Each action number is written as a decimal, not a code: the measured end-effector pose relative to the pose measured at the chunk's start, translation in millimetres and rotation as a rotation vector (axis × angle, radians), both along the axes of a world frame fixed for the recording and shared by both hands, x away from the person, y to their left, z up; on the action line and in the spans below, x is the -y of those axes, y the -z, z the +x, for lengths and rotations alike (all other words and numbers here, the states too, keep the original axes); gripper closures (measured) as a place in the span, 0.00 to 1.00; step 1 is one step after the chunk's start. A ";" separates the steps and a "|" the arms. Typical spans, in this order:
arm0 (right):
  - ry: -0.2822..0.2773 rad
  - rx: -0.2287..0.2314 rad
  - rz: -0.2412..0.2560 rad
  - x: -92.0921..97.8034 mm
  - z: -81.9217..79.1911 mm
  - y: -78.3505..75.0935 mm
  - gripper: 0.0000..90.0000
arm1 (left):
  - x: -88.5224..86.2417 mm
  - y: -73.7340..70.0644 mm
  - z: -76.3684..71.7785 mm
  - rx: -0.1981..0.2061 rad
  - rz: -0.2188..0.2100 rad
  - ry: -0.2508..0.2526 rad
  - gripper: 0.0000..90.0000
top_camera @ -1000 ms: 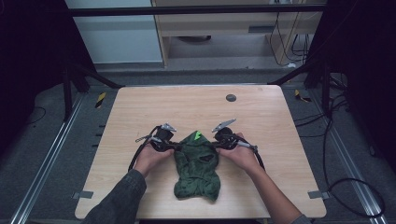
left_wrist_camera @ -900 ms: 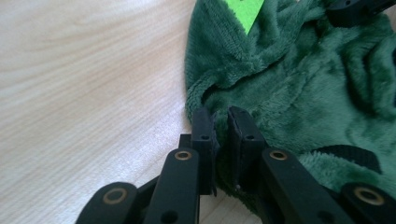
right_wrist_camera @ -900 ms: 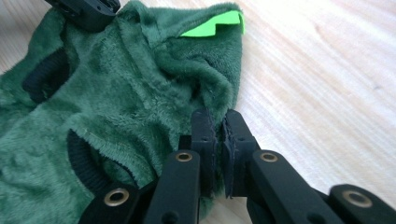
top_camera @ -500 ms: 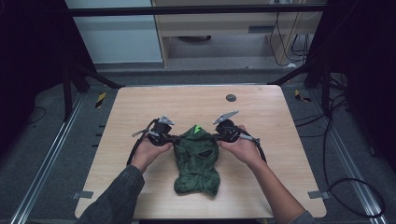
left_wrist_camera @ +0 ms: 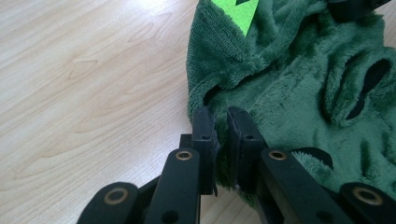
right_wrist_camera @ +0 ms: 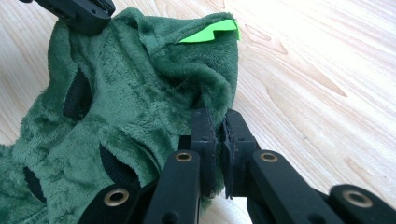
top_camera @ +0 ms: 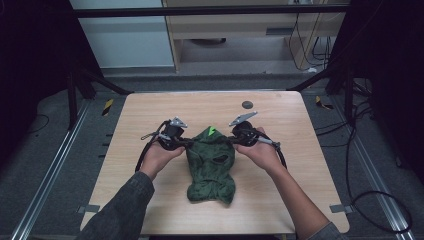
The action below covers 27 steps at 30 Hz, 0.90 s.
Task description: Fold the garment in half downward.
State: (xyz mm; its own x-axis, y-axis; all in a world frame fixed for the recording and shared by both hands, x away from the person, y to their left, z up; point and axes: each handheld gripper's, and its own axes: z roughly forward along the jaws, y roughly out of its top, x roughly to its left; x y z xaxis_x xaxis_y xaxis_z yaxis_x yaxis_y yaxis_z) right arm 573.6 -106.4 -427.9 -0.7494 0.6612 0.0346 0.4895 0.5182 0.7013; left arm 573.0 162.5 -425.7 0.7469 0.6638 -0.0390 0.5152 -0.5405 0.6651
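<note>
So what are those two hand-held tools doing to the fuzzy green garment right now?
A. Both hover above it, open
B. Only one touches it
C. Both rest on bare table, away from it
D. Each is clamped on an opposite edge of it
D: the left tool and right tool each pinch the green garment, jaws closed on its fabric at opposite sides.

Black two-jaw grippers with brass-ringed screws, grey three-cornered top plates, trailing black cables, dark grey sleeve.

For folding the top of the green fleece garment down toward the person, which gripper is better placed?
Neither clearly: left gripper and right gripper each pinch an opposite top edge of the green fleece garment; both should move together.
</note>
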 end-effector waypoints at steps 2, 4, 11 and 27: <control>0.004 -0.001 -0.005 0.1 0.1 -1.8 0.94 | 0.7 -1.5 0.0 0.008 0.000 -0.002 0.91; 0.004 0.001 -0.005 0.4 0.7 -3.0 0.94 | 1.2 -2.7 0.0 0.006 0.003 -0.002 0.91; 0.004 0.010 -0.003 0.0 1.5 -7.8 0.94 | 0.8 -6.3 0.5 0.020 0.000 -0.007 0.91; 0.003 0.037 -0.015 -2.5 5.8 -21.0 0.93 | 1.3 -19.1 3.7 0.052 0.007 -0.015 0.91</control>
